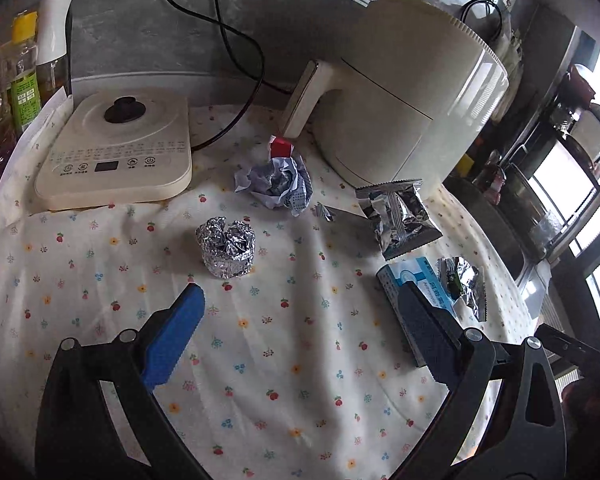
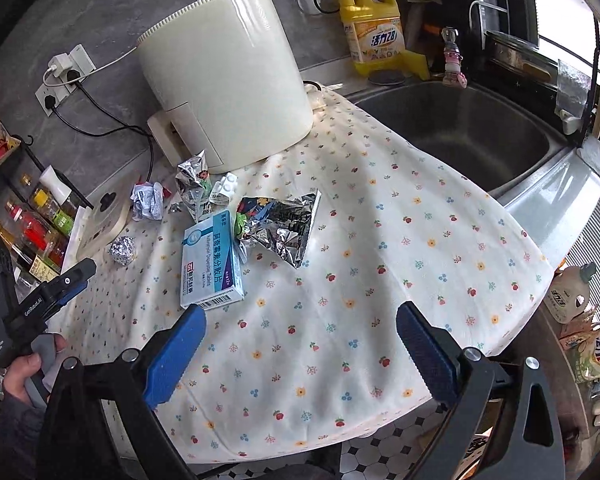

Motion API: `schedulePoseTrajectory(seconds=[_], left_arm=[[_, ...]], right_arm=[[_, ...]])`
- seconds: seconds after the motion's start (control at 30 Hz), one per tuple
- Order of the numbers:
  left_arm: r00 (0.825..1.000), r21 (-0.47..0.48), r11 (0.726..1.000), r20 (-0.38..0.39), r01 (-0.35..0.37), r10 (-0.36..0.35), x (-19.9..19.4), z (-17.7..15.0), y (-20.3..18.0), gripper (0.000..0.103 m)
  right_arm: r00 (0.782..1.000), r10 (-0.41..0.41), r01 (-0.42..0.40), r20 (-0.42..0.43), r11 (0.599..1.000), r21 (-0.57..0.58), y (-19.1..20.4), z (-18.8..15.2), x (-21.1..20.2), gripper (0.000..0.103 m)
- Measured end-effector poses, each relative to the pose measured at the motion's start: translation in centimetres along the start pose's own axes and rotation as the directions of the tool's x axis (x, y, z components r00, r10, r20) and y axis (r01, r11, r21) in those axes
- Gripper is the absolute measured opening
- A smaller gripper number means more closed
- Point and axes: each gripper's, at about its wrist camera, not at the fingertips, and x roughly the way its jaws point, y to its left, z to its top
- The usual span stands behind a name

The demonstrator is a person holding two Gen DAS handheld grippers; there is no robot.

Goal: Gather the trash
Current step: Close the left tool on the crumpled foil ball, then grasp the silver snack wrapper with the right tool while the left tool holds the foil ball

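Note:
Trash lies on a floral cloth. A foil ball point(image 1: 226, 249) sits just ahead of my open, empty left gripper point(image 1: 300, 300); it also shows in the right wrist view point(image 2: 123, 250). Behind it lie a crumpled paper point(image 1: 278, 185), a small red piece point(image 1: 280, 147) and a silver wrapper point(image 1: 398, 216). A blue-and-white medicine box point(image 2: 212, 260) lies ahead-left of my open, empty right gripper point(image 2: 300, 320), with a torn foil bag point(image 2: 280, 226) beside it. The box point(image 1: 412, 280) partly hides behind my left gripper's right finger.
A cream air fryer point(image 2: 228, 84) stands at the back, an induction cooker point(image 1: 116, 156) at the left with oil bottles point(image 1: 20, 80) beyond. A sink point(image 2: 460, 132) lies right of the cloth, with a yellow detergent bottle point(image 2: 374, 36) behind. Cables point(image 1: 236, 52) run along the wall.

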Motion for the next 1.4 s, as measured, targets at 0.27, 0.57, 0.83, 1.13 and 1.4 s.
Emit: schedulePoseTrajectory(seconds=[0.27,0.57,0.83,1.13,1.4], left_arm=[[0.998,-0.007,0.999,-0.031,-0.046,0.046,3.5,2.2,2.4,0.096],[0.996,-0.033,0.997,-0.067,-0.068,0.066,5.9,2.6,3.8,0.075],[0.994,-0.017,0.996,-0.065,-0.091,0.089,3.3,1.5,4.1,0.039],[0.988,-0.118,0.981,-0.01,-0.156,0.156,-3.7,-2.2,6.4,0.039],[0.981,-0.175,0.968,0.039,-0.181,0.19,-7.6,-5.6,5.2,0.039]], right_arm=[[1.0,-0.011,0.012,-0.029,1.0,0.017,1.3,3.5,4.4,0.095],[0.996,-0.011,0.012,-0.094,1.0,0.02,2.5,5.7,9.5,0.095],[0.993,-0.021,0.022,-0.119,1.0,0.005,2.5,6.3,12.3,0.095],[0.991,0.043,-0.044,-0.13,0.999,-0.003,2.1,6.9,13.2,0.042],[0.992,0.091,-0.098,-0.093,0.992,-0.075,3.0,6.2,10.2,0.009]])
